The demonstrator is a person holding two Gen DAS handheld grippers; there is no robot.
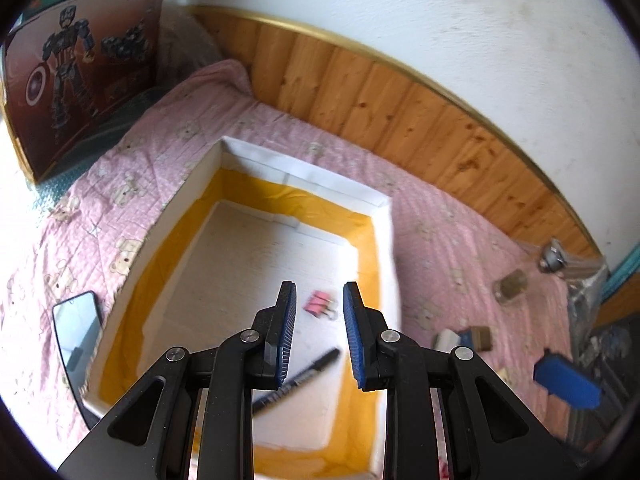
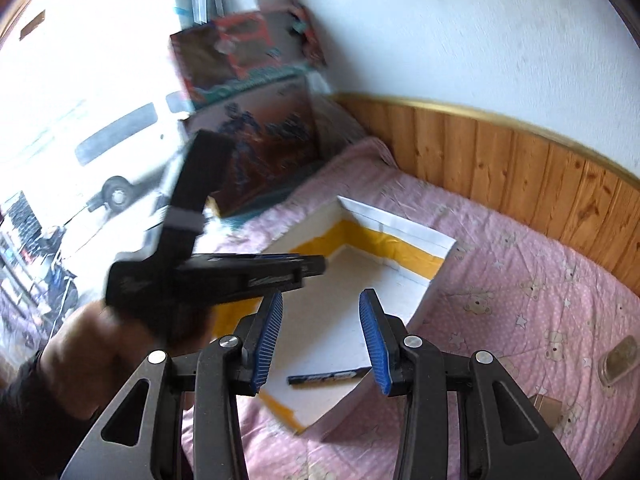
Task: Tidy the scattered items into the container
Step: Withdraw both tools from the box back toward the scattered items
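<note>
Left gripper (image 1: 319,294) angled down over the box (image 1: 308,176), jaws parted, nothing between the pads; pink binder clip (image 1: 319,304) shows through the gap but it lies on the box floor below, not held. Right gripper (image 2: 321,304) also tilted down toward the box (image 2: 400,216), jaws apart and empty. In the right wrist view the left gripper is seen from the side, blurred, held in a hand (image 2: 100,344) with a dark sleeve at lower left.

Hard to read: right wrist view has motion blur, left half washed out by bright window with a van outside. Small items on the pink quilt (image 1: 440,232) at right are blurred: a small jar (image 1: 510,286), a metal-looking object (image 1: 554,258), a white and brown thing (image 1: 464,338), cannot say what they are. Blue pad (image 1: 568,382) at right edge is likely the right gripper's finger, cut off. Near wall of the box hidden behind the gripper body.

Box: white, yellow band round the inner walls, sits on the quilt. Inside: binder clip and a black marker (image 1: 298,376) lying flat on the floor, marker partly covered by the fingers. Marker (image 2: 328,377) also seen from the right wrist. Phone (image 1: 76,332) lies screen-up on the quilt just left of the box, outside it. Toy boxes (image 1: 84,72) stand at far left corner
</note>
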